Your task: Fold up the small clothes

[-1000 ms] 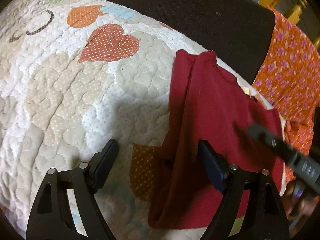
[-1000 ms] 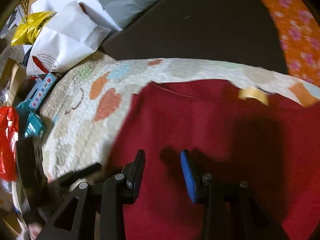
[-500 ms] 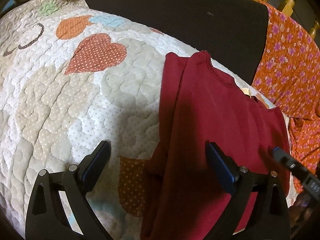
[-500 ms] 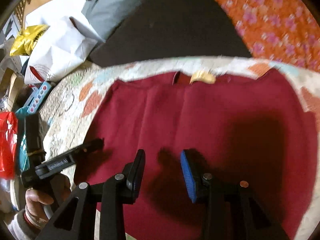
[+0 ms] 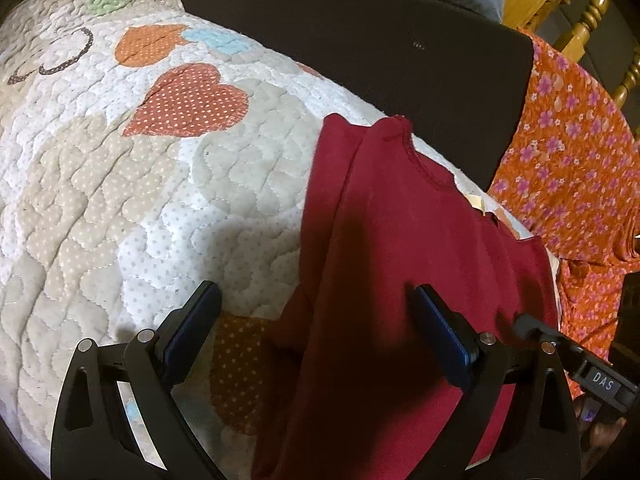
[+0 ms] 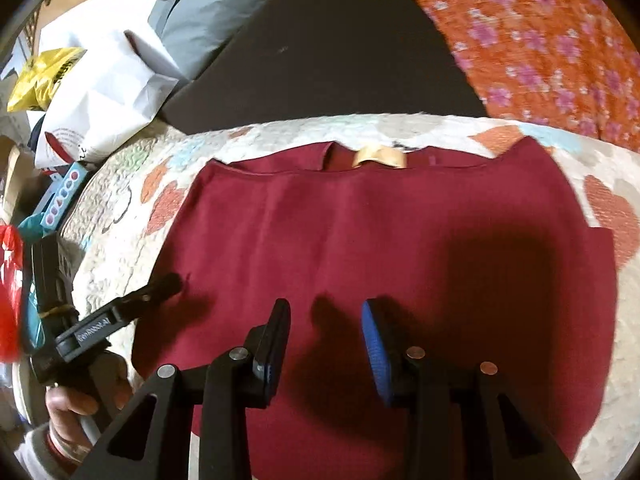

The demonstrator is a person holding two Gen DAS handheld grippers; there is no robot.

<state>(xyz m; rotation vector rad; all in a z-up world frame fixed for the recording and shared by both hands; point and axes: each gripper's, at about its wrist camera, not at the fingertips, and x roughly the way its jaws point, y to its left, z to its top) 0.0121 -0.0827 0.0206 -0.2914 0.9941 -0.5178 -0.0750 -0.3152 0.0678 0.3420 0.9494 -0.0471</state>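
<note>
- Hovering low over the near part of the dark red shirt (image 6: 380,240), your right gripper (image 6: 326,340) has its jaws parted and empty, as they were a moment ago.
- Your left gripper (image 5: 316,336) is spread wide with nothing in it, straddling the shirt's left edge, where the sleeve lies folded in.
- Your shirt now lies flatter on the heart-patterned quilt (image 5: 120,184), collar at the far edge.
- Beyond it, the orange floral cloth (image 6: 540,40) stays put.
</note>
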